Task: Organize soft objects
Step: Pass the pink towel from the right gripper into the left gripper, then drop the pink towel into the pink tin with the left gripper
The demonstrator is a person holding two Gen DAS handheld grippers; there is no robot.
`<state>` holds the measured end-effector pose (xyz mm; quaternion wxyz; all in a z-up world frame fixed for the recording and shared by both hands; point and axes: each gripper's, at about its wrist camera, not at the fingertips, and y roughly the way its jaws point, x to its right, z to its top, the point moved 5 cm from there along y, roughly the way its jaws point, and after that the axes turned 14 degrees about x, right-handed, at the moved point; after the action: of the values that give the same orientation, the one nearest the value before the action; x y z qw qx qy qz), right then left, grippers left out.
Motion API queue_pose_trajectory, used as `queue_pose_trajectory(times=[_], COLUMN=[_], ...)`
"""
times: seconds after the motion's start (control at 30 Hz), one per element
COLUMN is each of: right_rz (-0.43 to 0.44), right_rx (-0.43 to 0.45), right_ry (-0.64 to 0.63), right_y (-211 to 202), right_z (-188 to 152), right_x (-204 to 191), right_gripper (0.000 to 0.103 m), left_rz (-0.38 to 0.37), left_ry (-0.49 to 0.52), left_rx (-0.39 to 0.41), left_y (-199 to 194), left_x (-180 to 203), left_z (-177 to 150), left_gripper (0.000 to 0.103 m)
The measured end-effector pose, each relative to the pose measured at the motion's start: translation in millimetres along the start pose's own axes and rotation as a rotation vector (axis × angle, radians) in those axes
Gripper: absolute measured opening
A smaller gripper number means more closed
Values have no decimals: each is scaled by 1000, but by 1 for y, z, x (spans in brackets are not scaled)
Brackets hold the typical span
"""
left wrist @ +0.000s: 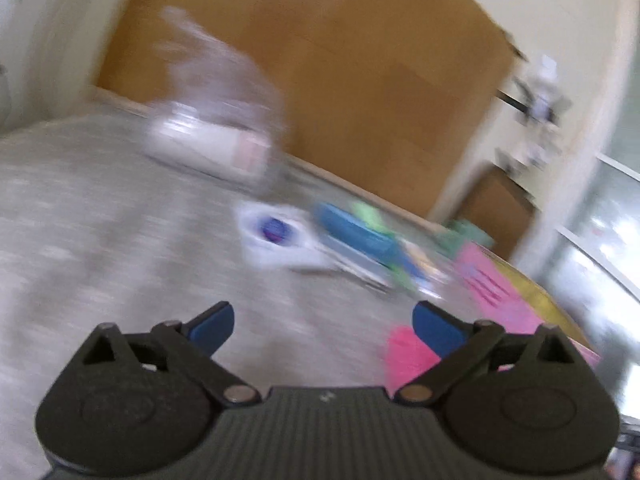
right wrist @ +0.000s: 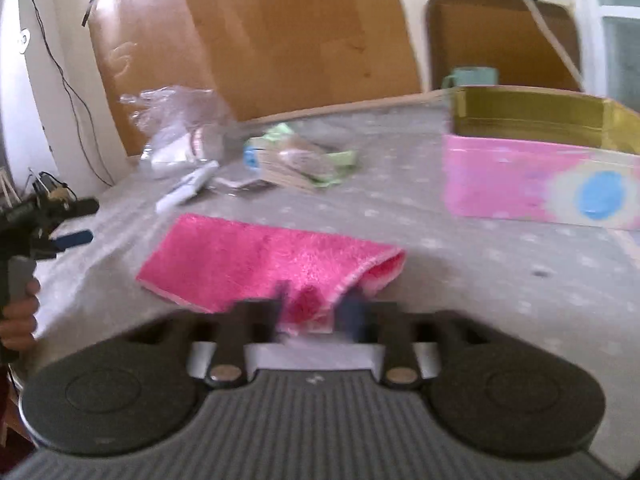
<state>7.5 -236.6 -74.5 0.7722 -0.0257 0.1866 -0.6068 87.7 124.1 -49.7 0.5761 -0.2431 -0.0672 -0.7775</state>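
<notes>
While folded pink towel (right wrist: 256,264) lies near, right gripper (right wrist: 320,308) apart at its edge, left gripper (left wrist: 322,322) wide, empty; next: grasp towel, carry to box (right wrist: 532,176) far right

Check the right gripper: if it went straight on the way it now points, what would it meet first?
The folded pink cloth: its near edge sits between the right gripper fingers. Blur hides whether they touch it.
</notes>
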Motion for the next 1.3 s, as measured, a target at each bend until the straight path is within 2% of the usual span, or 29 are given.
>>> queue_pose_trajectory(times=[0.03,0.1,0.23,0.27,0.3,0.33,0.37,0.4,0.43,0.47,0.5,0.53,0.63,0.7,0.8,0.9,0.93,0.97,1.0,1.03,1.07,1.13,1.2,1.27,1.3], right_rz=[-23,-28,40,49,55,64,59,89,102,98,98,96,30,-40,-140,-228,-263,-298,-326,-340,-357,-399,-376,-368,-337], right_rx=[39,71,46,29,5,-31,-8,-11,-11,8,35,68,218,302,346,330,321,296,244,193,169,174,223,282,306], right_ry=[-18,-60,-123,-140,-157,-172,-201,-205,-194,-212,-229,-227,-247,-254,-272,-259,-259,-246,-210,-176,-144,-92,-43,-16,-9], right_y=[-7,-6,17,28,40,52,53,52,51,48,43,36,13,2,7,25,34,47,63,76,82,76,58,38,32], right_z=[0,1,-2,-4,-7,-12,-13,-11,-8,-6,-2,4,36,62,87,104,108,111,113,114,115,116,116,115,116], right_x=[4,3,-9,-11,-14,-17,-20,-23,-25,-27,-28,-26,-7,19,64,114,130,145,163,176,188,202,204,197,186], right_gripper=[85,85,86,86,82,60,27,13,13,13,13,13,13,13,13,14,20,30,42,59,60,60,60,60,59], left_rz=[-41,-83,-41,-18,-18,-46,-69,-73,-84,-130,-186,-231,-308,-376,-472,-521,-524,-510,-480,-429,-359,-271,-311,-344,-349], left_ry=[5,48,216,237,222,188,181,230,264,258,216,195,311,317,316,311,305,307,322,348,390,430,356,307,287], left_rx=[-24,-75,-160,-195,-236,-288,-304,-303,-311,-349,-398,-410,-304,-271,-243,-234,-239,-243,-248,-249,-249,-271,-266,-207,-170], left_y=[4,14,43,51,58,64,68,68,69,71,74,75,76,85,112,154,171,191,205,224,241,254,242,218,205], left_x=[16,49,95,101,104,106,112,122,131,142,154,168,223,256,307,355,367,375,383,389,391,386,370,349,333], left_z=[-5,-15,-34,-41,-48,-56,-64,-69,-73,-77,-80,-79,-64,-52,-39,-41,-46,-53,-64,-72,-81,-85,-72,-47,-32], left_gripper=[103,103,102,98,80,77,59,52,28,24,24,24,24,25,25,33,51,75,85,87,80,79,83,83,83])
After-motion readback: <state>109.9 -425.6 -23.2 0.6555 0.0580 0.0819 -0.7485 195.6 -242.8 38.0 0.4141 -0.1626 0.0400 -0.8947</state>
